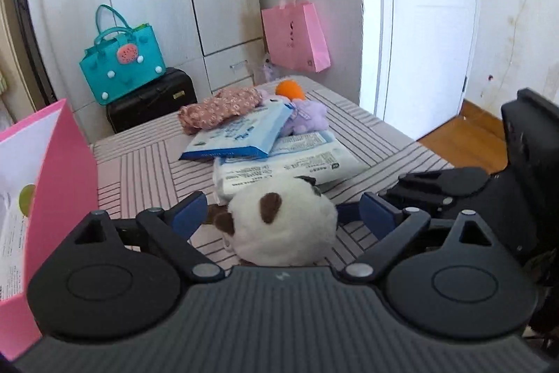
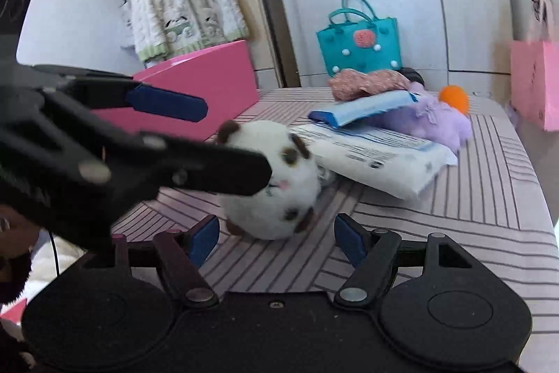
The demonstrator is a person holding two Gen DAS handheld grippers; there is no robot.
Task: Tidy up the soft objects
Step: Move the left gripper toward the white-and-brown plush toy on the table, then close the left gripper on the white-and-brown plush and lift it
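White plush (image 1: 283, 226): round, fluffy, brown ears + patches, lies on striped bed (image 1: 139, 163).
Left hand-held gripper (image 1: 283, 215): wide, straddles plush.
Right hand-held gripper (image 2: 276, 233): wide, empty.

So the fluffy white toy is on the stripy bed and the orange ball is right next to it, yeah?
Not quite. The white toy is on the stripy bed, but the orange ball is at the far end, behind the packs and the purple toy. The left wrist view shows it.
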